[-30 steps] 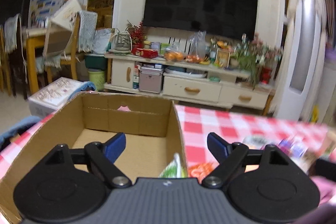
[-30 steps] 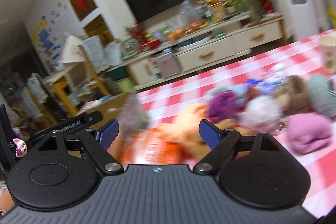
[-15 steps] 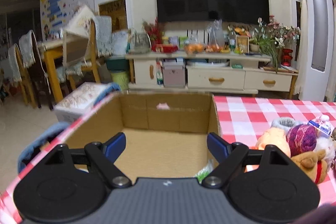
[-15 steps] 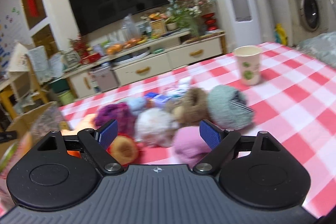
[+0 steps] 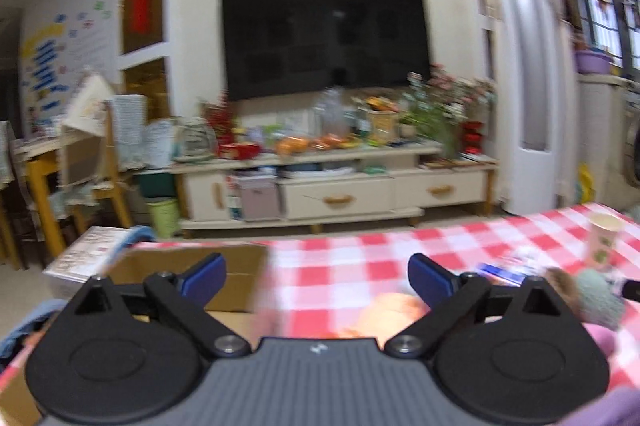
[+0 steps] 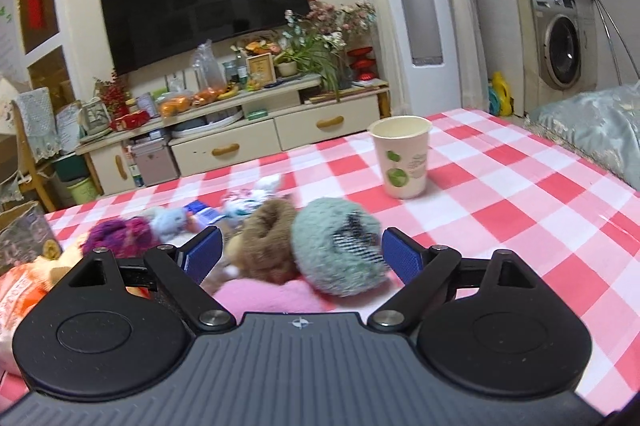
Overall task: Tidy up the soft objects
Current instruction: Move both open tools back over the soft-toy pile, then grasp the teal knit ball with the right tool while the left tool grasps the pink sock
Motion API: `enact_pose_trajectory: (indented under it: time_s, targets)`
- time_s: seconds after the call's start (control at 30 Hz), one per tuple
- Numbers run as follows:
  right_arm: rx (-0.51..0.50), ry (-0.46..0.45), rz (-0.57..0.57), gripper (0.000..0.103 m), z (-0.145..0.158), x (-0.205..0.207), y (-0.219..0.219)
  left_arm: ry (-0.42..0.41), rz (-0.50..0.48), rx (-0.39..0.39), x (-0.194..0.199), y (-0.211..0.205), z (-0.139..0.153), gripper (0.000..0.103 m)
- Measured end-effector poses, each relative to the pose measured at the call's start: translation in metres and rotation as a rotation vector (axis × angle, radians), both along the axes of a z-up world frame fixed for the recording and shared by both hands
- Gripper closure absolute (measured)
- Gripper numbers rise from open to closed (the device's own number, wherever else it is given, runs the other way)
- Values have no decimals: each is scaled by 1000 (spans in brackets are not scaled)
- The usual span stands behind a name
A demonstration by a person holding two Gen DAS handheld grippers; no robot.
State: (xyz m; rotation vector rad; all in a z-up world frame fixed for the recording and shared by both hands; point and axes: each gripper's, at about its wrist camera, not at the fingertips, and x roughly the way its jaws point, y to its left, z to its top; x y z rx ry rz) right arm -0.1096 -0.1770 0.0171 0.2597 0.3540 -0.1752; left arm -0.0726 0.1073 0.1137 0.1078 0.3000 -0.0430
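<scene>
On the table [image 6: 500, 186], under its red-and-white checked cloth, a heap of soft toys lies toward the left edge: one teal plush [image 6: 336, 246], one brown plush [image 6: 266, 238], one pink plush [image 6: 268, 296], one purple plush [image 6: 120, 232], one pale blue plush [image 6: 170, 220] and one white plush [image 6: 252, 196], besides an orange toy [image 6: 24, 290] too blurred to make out. One paper cup [image 6: 402, 156] printed with green leaves stands upright farther back, apart from the heap. One cardboard box [image 5: 236, 274] sits at the table's left end. No writing can be read. The right gripper [image 6: 302, 256] has its jaws spread wide, empty, around the teal and brown plush without touching. The left gripper [image 5: 316, 276] is opening, nothing between its jaws.
</scene>
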Motion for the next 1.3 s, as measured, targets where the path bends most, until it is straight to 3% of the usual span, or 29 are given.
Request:
enact_pose_trajectory:
  time_s: [0.37,0.5,0.87,1.3]
  targets:
    - [32,49,-2,0,-5,15,-44,144,-282,77,-11,-95,-41,4]
    - [56,55,12,0,-5,21,-51,193,-342,98,-12,-123,-57,4]
    - [149,109,136,0,-10,46,-65,344,-401,40,12,-164,-89,4]
    - [243,185,205,0,-19,71,-68,385,-438,41,37,-194,-106,4]
